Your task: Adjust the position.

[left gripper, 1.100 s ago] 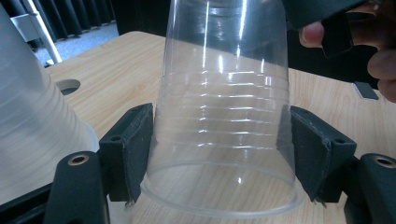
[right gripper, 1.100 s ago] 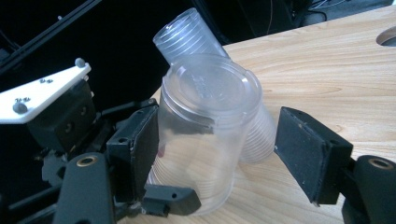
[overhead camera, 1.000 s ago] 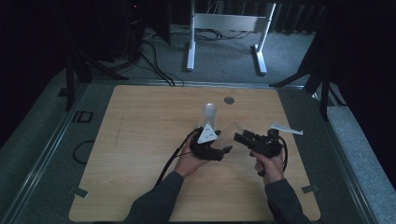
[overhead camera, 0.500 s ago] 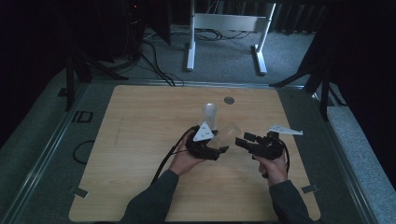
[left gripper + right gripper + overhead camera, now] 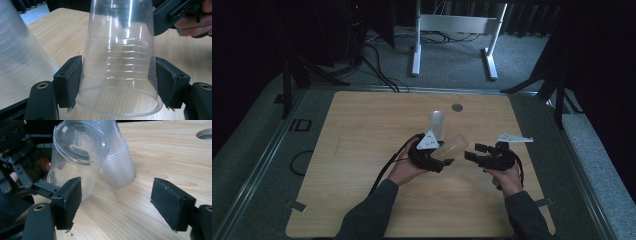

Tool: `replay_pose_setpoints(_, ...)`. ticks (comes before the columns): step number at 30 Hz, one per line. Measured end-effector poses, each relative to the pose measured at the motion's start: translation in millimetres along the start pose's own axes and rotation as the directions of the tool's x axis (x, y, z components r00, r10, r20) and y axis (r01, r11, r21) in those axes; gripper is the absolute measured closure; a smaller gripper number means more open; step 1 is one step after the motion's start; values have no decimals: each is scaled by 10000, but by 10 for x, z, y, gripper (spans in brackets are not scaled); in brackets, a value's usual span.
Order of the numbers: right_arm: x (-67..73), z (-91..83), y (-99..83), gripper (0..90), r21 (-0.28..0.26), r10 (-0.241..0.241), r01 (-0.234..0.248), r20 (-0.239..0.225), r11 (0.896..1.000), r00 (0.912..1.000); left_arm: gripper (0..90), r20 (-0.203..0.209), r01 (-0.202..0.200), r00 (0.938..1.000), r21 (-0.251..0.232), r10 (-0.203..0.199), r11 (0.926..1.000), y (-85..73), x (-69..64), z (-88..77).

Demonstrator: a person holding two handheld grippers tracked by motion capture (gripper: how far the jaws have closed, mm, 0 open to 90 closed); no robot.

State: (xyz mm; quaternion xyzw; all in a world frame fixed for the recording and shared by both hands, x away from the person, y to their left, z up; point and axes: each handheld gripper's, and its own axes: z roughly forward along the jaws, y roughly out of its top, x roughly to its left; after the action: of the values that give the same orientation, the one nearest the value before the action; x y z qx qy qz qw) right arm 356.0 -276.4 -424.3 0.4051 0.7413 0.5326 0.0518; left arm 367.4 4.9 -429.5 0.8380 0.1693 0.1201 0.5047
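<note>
Now clamping the clear cup (image 5: 120,62) in the left claw (image 5: 117,82) just off the stack (image 5: 436,122) above the tabletop (image 5: 362,150), right claw (image 5: 117,205) just sprung open, empty beside it; separating apparently done, setting down left.

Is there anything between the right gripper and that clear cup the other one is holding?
No: the right gripper view shows bare table between the right gripper and the clear cup.

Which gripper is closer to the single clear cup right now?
Left. The left gripper is clamped on the clear cup near its rim; the right gripper is open beside it, nothing between its jaws.
</note>
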Motion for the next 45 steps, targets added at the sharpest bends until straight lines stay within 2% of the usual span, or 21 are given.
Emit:
replay_pose_setpoints(5,4,-30,41,189,656,-736,720,214,9952,9971,289,279,-78,9996,273,70,9996,-4,41,-25)
replay_pose_setpoints(10,40,-46,104,185,1260,-1514,1455,385,9813,9877,289,422,-209,9989,524,187,9984,19,63,-48)
replay_pose_setpoints(12,56,-49,129,189,1486,-1852,1762,495,9731,9814,289,455,-323,9985,643,294,9974,31,71,-66)
replay_pose_setpoints(13,56,-49,129,189,1486,-1852,1762,495,9731,9814,289,455,-323,9985,643,294,9974,31,71,-66)
replay_pose_setpoints(14,66,-48,140,195,1632,-2029,1915,561,9678,9776,289,480,-425,9981,801,387,9959,35,82,-73)
replay_pose_setpoints(15,86,-40,159,209,1891,-2358,2201,646,9570,9696,289,491,-471,9979,875,429,9950,38,86,-76)
replay_pose_setpoints(17,99,-32,176,221,2153,-2653,2472,595,9448,9623,290,546,-537,9973,966,486,9939,49,94,-83)
replay_pose_setpoints(18,108,-27,183,227,2252,-2770,2570,616,9398,9589,290,564,-585,9970,1028,529,9930,57,96,-88)
replay_pose_setpoints(19,108,-27,183,227,2252,-2770,2570,616,9398,9589,290,564,-585,9970,1028,529,9930,57,96,-88)
replay_pose_setpoints(21,129,-16,204,235,2531,-3127,2876,644,9237,9477,291,582,-803,9956,1184,738,9897,79,100,-100)
replay_pose_setpoints(25,146,-7,235,267,2855,-3506,3222,530,9026,9350,291,596,-945,9944,1392,869,9857,100,110,-117)
replay_pose_setpoints(27,155,-1,254,277,3083,-3726,3422,440,8876,9269,291,635,-1055,9933,1525,968,9827,111,119,-125)
replay_pose_setpoints(30,167,9,274,294,3324,-3974,3655,309,8694,9171,291,696,-1295,9905,1779,1188,9755,125,128,-135)
replay_pose_setpoints(36,202,46,302,322,3883,-4499,4128,52,8239,8930,291,812,-1554,9867,2201,1407,9630,133,130,-144)
replay_pose_setpoints(40,218,68,322,337,4127,-4694,4317,-115,8020,8829,291,878,-1745,9836,2356,1578,9561,155,124,-144)
replay_pose_setpoints(42,225,81,329,340,4240,-4779,4392,-168,7921,8782,291,892,-1873,9814,2524,1699,9493,166,128,-134)
replay_pose_setpoints(43,233,92,334,340,4366,-4859,4454,-212,7817,8737,291,912,-1880,9812,2586,1698,9475,168,130,-130)
replay_pose_setpoints(45,248,103,341,341,4494,-4970,4574,-340,7673,8671,292,976,-2002,9788,2714,1800,9414,174,128,-121)
